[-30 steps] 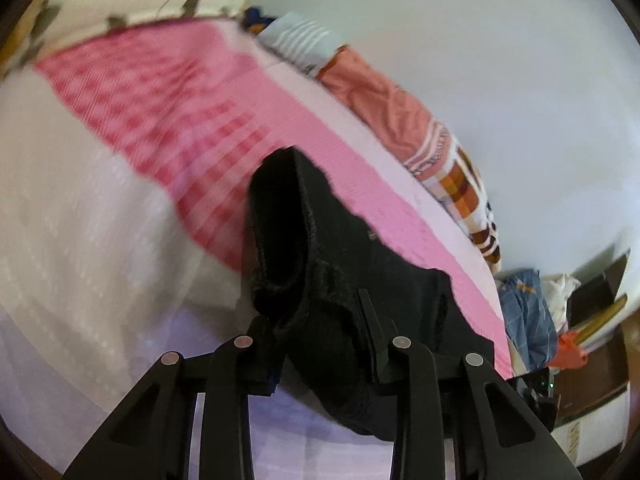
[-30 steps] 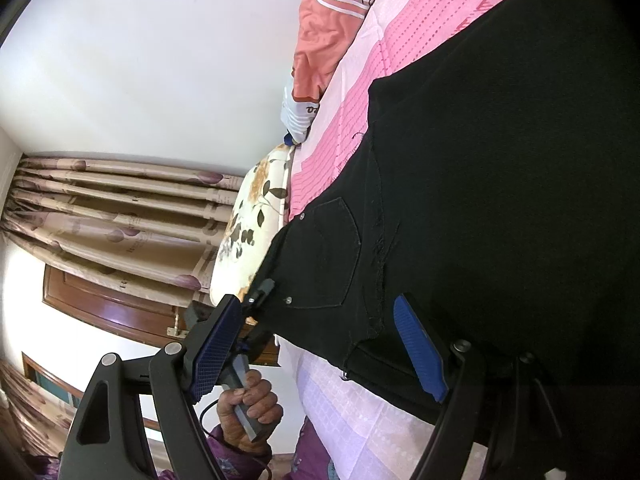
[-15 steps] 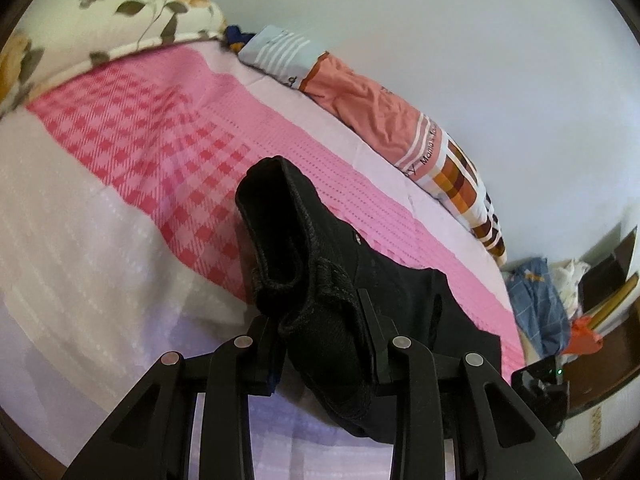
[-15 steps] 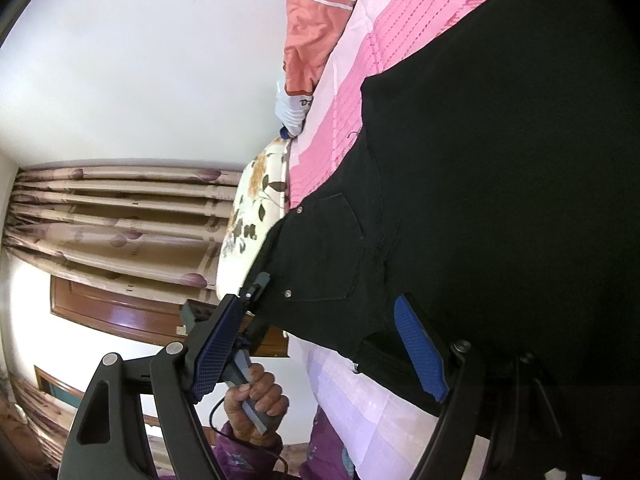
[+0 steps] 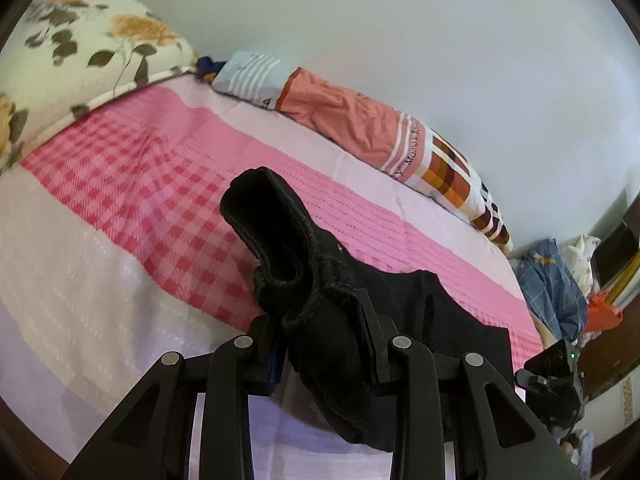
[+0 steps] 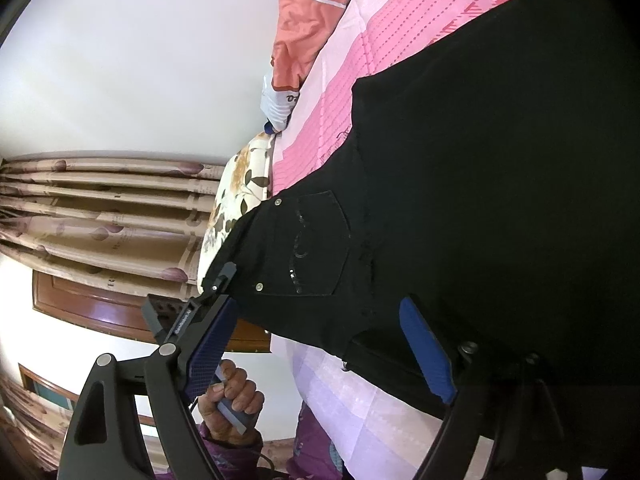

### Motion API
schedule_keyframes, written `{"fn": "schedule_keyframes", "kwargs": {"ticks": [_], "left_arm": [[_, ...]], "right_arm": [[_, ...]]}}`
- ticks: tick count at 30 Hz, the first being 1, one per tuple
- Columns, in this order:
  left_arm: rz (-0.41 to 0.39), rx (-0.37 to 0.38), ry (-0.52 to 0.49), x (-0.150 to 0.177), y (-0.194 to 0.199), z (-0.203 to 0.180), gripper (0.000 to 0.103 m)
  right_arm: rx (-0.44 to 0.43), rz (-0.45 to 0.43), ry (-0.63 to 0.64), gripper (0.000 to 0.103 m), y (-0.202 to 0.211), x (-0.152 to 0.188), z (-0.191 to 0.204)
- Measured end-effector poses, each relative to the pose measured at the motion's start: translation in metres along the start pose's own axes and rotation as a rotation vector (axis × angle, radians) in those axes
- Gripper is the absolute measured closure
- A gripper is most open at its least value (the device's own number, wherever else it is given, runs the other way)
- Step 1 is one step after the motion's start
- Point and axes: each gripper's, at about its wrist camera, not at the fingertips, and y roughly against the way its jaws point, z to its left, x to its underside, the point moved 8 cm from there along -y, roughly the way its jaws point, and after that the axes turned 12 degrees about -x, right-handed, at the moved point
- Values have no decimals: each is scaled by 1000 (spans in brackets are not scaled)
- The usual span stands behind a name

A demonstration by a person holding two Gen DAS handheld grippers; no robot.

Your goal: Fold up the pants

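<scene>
Pants point(image 5: 320, 280), black, lie across a pink checked bedspread point(image 5: 132, 208), w/ 1 bunched end lifted off the bed by the left gripper point(image 5: 320, 336). Its jaws are pressed in on that thick wad of fabric, which stands up between the fingers and flops over toward the far side; rest of the garment trails down to the right onto the bed.

From the right wrist view the pants point(image 6: 460, 180) fill most of the frame, a back pocket point(image 6: 316, 244) w/ 2 rivets and some sparkly stitching showing. Right gripper point(image 6: 320, 344) has its jaws opening, blue pads point(image 6: 428, 356) wide apart; dark cloth runs between them, prob. the waistband edge, but the pads don't appear to press on it, though the right-side pad sits very close to the fabric & contact there is hard to judge.

A hand point(image 6: 232, 404) w/ a purple sleeve grips the left gripper's handle at lower left of that view.

Around the bed: floral pillow point(image 5: 80, 48) at the head, orange and plaid bedding roll point(image 5: 360, 116) along the wall, heap of clothes point(image 5: 556, 284) off the far right, striped curtain point(image 6: 100, 208) by the window.
</scene>
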Motion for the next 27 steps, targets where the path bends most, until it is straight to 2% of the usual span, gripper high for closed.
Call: {"fn": "schedule_keyframes", "kwargs": {"ticks": [12, 27], "left_arm": [[-61, 44, -125, -7, 20, -62, 71], [-60, 123, -235, 3, 19, -133, 71]], "right_arm": [[0, -28, -10, 19, 9, -5, 4], [-31, -77, -13, 17, 34, -23, 14]]}}
